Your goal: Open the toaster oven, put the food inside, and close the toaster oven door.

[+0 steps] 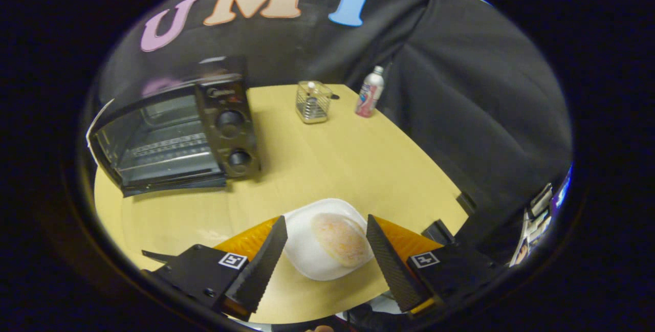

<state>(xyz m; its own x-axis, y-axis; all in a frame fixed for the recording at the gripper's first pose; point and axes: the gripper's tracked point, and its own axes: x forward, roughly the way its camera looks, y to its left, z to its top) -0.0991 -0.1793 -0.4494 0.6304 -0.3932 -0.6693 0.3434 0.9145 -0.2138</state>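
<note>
Tool fingers spread apart, straddling a white plate with a round pale bun on the yellow surface. Black toaster oven beyond, door down, rack visible.

So the gripper sits at the bottom of the frame, fingers spread wide apart, clamping nothing. Both dark ribbed pads angle inward like a V, each with orange backing and a small square marker.
</note>
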